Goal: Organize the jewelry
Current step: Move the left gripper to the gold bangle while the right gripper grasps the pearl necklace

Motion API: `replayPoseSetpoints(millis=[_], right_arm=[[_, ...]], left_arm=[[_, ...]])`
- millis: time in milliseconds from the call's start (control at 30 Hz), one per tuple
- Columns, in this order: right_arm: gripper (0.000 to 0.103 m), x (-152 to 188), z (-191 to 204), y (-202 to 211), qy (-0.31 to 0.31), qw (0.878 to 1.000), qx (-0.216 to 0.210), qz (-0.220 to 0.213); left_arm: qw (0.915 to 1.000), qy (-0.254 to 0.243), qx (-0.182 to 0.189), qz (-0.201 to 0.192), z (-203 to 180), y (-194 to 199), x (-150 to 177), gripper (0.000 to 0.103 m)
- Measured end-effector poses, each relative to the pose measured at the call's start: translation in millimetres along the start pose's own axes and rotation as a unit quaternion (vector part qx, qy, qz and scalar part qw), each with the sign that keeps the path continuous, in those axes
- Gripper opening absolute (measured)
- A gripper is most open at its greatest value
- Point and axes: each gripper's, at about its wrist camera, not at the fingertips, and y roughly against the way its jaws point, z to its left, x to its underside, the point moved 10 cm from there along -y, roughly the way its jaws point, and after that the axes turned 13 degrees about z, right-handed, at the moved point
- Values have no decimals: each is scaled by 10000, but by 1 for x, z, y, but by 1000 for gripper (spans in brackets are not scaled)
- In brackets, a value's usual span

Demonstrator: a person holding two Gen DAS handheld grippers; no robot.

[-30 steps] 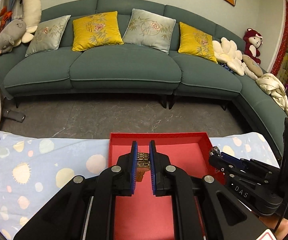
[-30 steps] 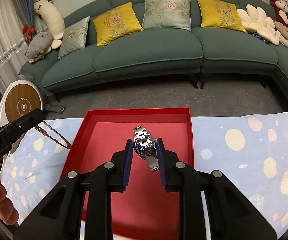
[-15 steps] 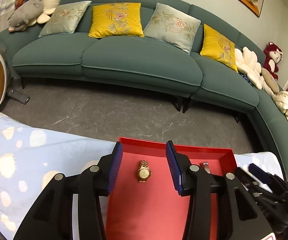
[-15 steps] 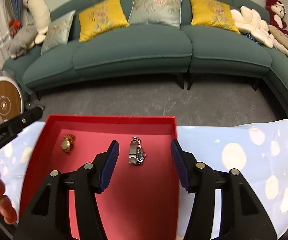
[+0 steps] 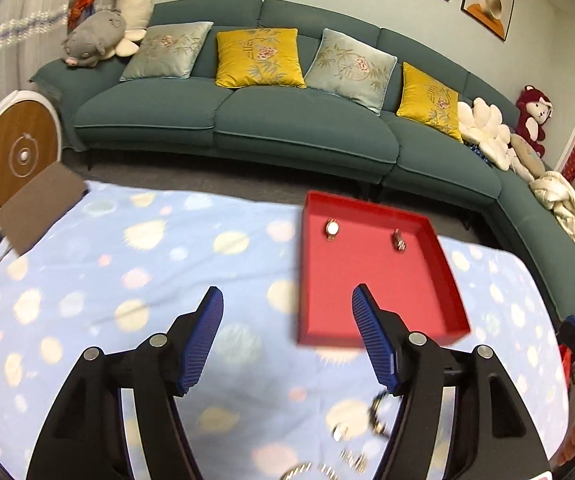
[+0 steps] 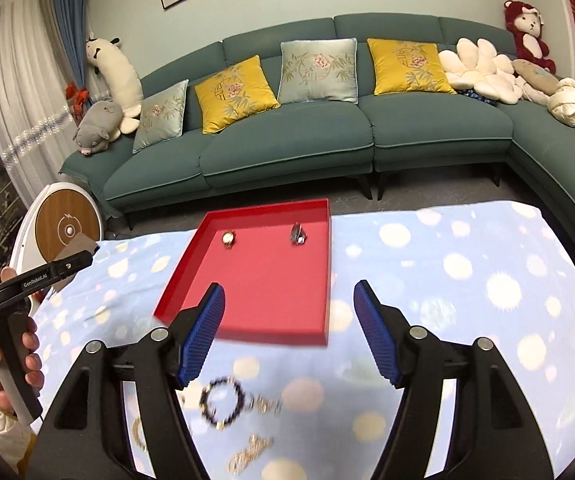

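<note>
Left gripper (image 5: 285,322): jaws apart, nothing between them, just been opening. A second ago it was clamped on the gold watch (image 5: 332,229); that watch now lies in the red tray (image 5: 379,280) near the far wall, left side. Right gripper (image 6: 289,320): same story, jaws spread and empty, just been opening. It held the silver watch (image 6: 298,234) a second ago; now that one sits in the tray to the right of the gold one, the two apart. Both grippers are now back off the tray, over the blue spotted cloth (image 6: 467,280). Loose jewelry on the cloth near the right gripper: dark bead bracelet (image 6: 222,402), gold chain pieces (image 6: 247,454), blurred. Person's hand (image 6: 5,364) grips the left tool's handle.
</note>
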Motion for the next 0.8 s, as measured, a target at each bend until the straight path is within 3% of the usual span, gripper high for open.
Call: replayPoseSetpoints(millis=[133, 267, 367, 567, 800], right_arm=[[65, 50, 3, 15, -129, 9999, -89, 57], [65, 91, 5, 8, -229, 9989, -234, 344], [65, 114, 9, -6, -238, 9979, -286, 537], [62, 145, 35, -36, 182, 9954, -131, 934], [62, 161, 52, -61, 464, 9913, -44, 1229]], left_arm=[[9999, 67, -94, 71, 14, 8, 58, 64], [9992, 105, 41, 380, 17, -2, 109, 64], [9989, 3, -98, 453, 14, -14, 134, 64], [9975, -201, 4, 673, -2, -40, 171, 64], [9962, -147, 169, 847, 0, -58, 186, 64]])
